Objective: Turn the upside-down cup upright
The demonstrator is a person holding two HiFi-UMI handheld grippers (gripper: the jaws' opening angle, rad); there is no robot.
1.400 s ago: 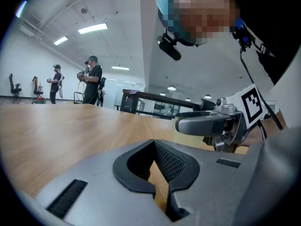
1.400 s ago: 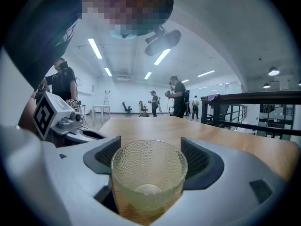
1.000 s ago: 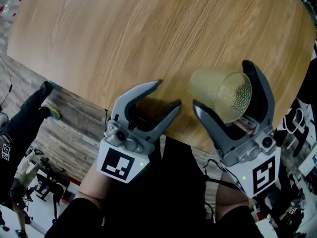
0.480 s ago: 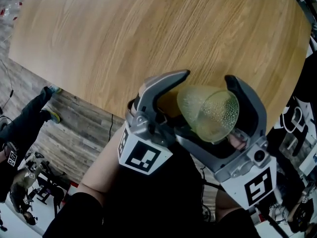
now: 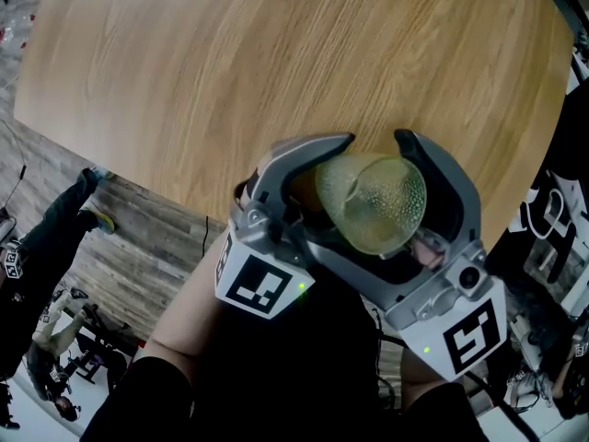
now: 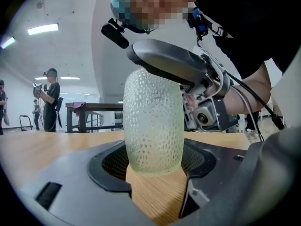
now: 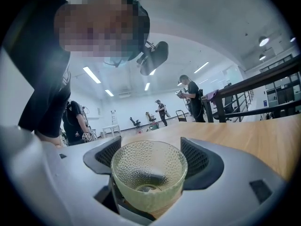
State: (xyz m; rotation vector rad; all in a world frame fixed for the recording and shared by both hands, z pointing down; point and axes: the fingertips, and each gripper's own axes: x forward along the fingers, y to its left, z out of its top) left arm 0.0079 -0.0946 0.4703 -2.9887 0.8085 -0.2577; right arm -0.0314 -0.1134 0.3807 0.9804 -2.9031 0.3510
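**Desk:** What does the cup look like from your end?

**Operator:** I see a dimpled glass cup [image 5: 373, 201], pale yellow-green. It lies on its side, with its mouth turned to the lower right of the head view and straight at the right gripper's camera.

**Desk:** And where is it?

**Operator:** Low centre of the head view, above the wooden table [image 5: 230, 63] near its lower edge. My right gripper [image 7: 150, 161] clamps it, one pad against each side by the rim. My left gripper [image 6: 155, 166] reaches in from the lower left. Its jaws are wide and closing, with the cup's body between them and the pads just beside it. I can't see them pressing.
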